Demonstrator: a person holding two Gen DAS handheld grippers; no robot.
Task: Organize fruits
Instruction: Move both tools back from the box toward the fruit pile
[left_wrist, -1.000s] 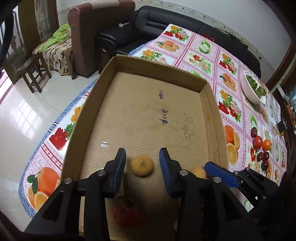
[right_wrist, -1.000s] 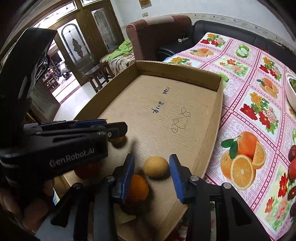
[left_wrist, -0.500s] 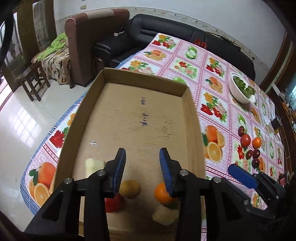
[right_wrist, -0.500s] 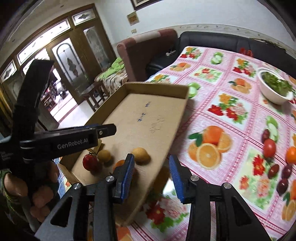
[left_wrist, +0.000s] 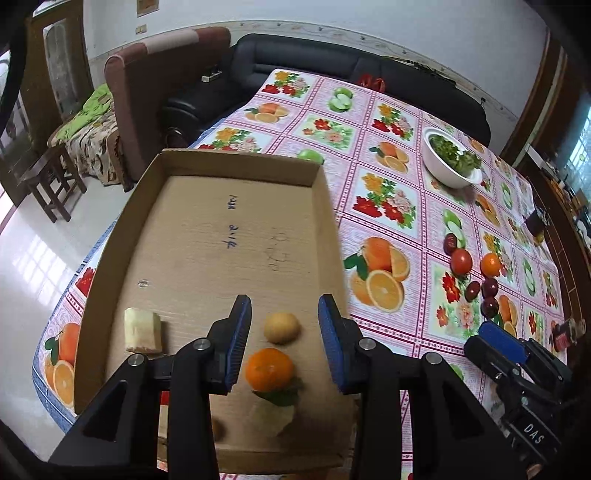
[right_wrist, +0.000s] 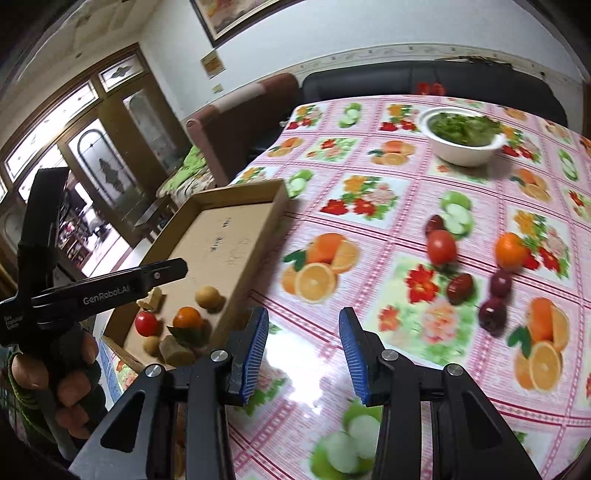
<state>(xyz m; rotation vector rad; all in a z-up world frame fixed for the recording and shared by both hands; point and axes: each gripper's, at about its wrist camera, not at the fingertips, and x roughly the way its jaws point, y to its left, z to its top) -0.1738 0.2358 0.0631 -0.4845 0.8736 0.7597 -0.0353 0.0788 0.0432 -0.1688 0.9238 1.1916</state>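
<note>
- Change since the earlier frames: both grippers have drawn back from the cardboard tray (left_wrist: 236, 236); the right gripper (right_wrist: 303, 350) has swung off the tray and now faces the loose fruit on the bench (right_wrist: 369, 369).
- Right gripper: fingers (right_wrist: 255, 347) spread and opening, nothing between them.
- Left gripper (left_wrist: 284, 343): fingers spread, empty, hovering above the tray's near end.
- In the tray, near end: orange (left_wrist: 269, 369), round yellow fruit (left_wrist: 281, 328), pale cut chunk (left_wrist: 142, 331), small red tomato (right_wrist: 146, 324).
- Outside the tray, well to its right: tomato (right_wrist: 441, 246), tangerine (right_wrist: 511, 251), several dark plums (right_wrist: 460, 288).
- Governing relation, judged: the loose cluster lies ahead and right of the right fingers; the right hand is nearer to it.
- Fruits are round: no long axis to align.
</note>
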